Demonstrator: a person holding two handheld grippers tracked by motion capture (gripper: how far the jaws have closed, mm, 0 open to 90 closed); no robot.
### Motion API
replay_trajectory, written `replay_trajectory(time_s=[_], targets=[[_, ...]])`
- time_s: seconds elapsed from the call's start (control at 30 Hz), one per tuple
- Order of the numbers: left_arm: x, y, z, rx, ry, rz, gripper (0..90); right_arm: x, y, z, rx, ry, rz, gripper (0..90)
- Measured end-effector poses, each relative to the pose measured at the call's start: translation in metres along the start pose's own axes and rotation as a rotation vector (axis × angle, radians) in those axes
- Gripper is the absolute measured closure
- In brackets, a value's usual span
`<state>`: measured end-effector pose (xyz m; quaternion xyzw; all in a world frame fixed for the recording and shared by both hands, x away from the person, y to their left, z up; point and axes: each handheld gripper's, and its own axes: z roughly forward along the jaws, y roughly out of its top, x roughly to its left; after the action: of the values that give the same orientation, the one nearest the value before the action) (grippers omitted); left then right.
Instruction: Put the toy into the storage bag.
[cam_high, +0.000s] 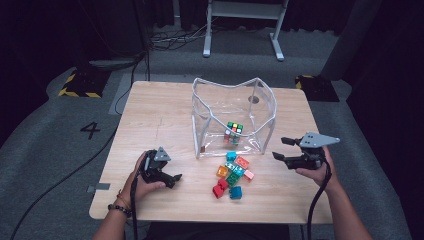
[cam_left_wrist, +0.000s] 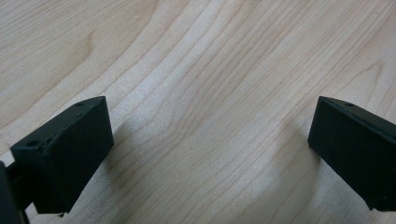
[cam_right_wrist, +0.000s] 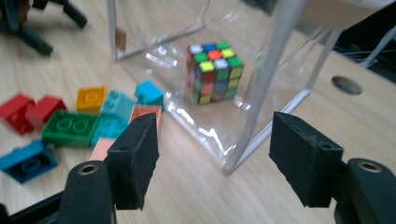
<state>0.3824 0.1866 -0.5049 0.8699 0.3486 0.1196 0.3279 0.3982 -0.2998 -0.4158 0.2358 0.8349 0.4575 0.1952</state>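
My right claw (cam_high: 285, 148) gapes wide, empty; the bag's near corner post (cam_right_wrist: 261, 88) stands upright straight ahead between its jaws, blocks (cam_right_wrist: 70, 127) leftward.

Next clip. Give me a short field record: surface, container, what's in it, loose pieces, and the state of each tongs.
surface: light wooden table
container: clear plastic bag with white-edged frame, standing open at mid table
inside container: scrambled puzzle cube
loose pieces: pile of toy bricks in front of the bag, in red, green, blue, teal, orange and pink
left tongs: open, nothing between the jaws, bare wood beneath
right tongs: open, empty, aimed at the bag's near corner, bricks off to one side
contact: neither tongs touches a brick or the bag
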Motion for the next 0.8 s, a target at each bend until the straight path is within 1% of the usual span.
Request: replay_trajectory(time_s=[0.03,0.07,0.1,0.17,0.33,0.4,0.47,0.53,0.57,0.6,0.77,0.8], targets=[[0.0,0.0,0.0,-0.001,-0.001,-0.002,0.2,0.002,-0.002,0.002,0.01,0.005,0.001,32.9],[0.0,0.0,0.0,0.0,0.0,-0.002,0.2,0.004,-0.005,0.005,0.004,0.025,0.011,33.6],[0.0,0.0,0.0,0.001,0.0,0.002,0.2,0.006,-0.008,0.008,0.01,0.046,0.022,33.6],[0.0,0.0,0.0,0.001,0.002,0.003,0.2,0.011,-0.012,0.013,0.031,0.045,0.002,33.3],[0.0,0.0,0.0,0.0,0.001,0.001,0.3,0.023,-0.021,0.026,0.052,0.095,0.003,33.6],[0.0,0.0,0.0,0.002,-0.001,0.003,0.4,0.028,-0.023,0.033,0.069,0.117,-0.014,33.5],[0.0,0.0,0.0,0.002,-0.001,0.003,0.4,0.035,-0.025,0.039,0.083,0.149,-0.014,33.5],[0.0,0.0,0.0,0.002,-0.001,0.003,0.4,0.04,-0.025,0.043,0.093,0.163,-0.026,33.5],[0.0,0.0,0.0,0.002,-0.001,0.003,0.4,0.042,-0.025,0.045,0.095,0.171,-0.021,33.5],[0.0,0.0,0.0,0.002,-0.001,0.003,0.4,0.044,-0.025,0.047,0.096,0.188,-0.026,33.4],[0.0,0.0,0.0,0.002,-0.001,0.003,0.4,0.053,-0.027,0.055,0.107,0.213,-0.036,33.4],[0.0,0.0,0.0,0.002,-0.001,0.003,0.4,0.055,-0.027,0.057,0.118,0.218,-0.035,33.4]])
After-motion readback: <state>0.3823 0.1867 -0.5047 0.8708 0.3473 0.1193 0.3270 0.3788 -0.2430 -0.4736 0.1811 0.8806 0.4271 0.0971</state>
